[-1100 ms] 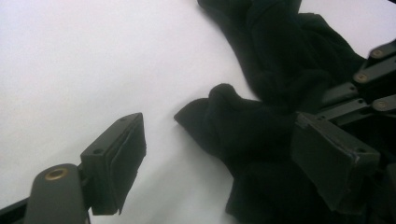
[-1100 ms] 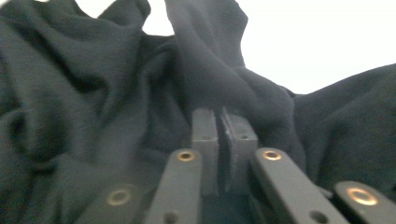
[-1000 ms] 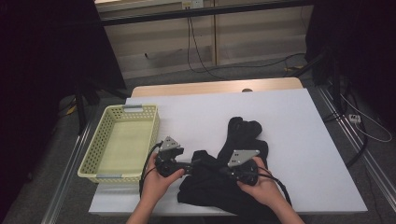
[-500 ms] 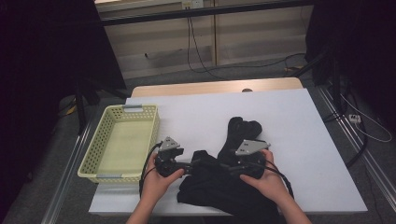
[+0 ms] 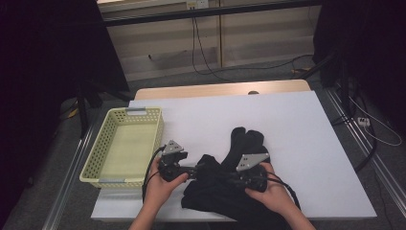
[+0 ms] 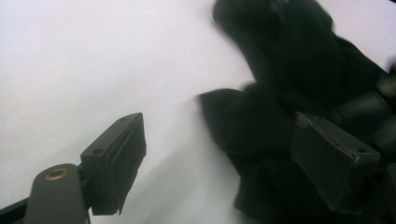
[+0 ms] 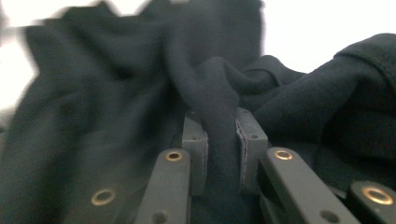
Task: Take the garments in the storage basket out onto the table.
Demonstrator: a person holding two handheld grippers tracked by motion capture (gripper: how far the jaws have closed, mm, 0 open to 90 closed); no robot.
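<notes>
**Right jaws pinch the cloth, left jaws gape**

Your right gripper (image 7: 222, 140) is clamped on a fold of the black garment (image 5: 225, 182). Your left gripper (image 6: 224, 163) stands spread wide at its edge. The garment lies crumpled on the white table (image 5: 287, 124), beside the yellow basket (image 5: 103, 160).

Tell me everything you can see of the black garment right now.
The garment is black, soft, knit-looking cloth, crumpled in a heap on the white table near its front edge, with one end reaching away towards the middle. The right hand-held gripper is shut on a raised fold of it. The left hand-held gripper stands open at its left edge, one jaw over the cloth, the other over bare table.
</notes>
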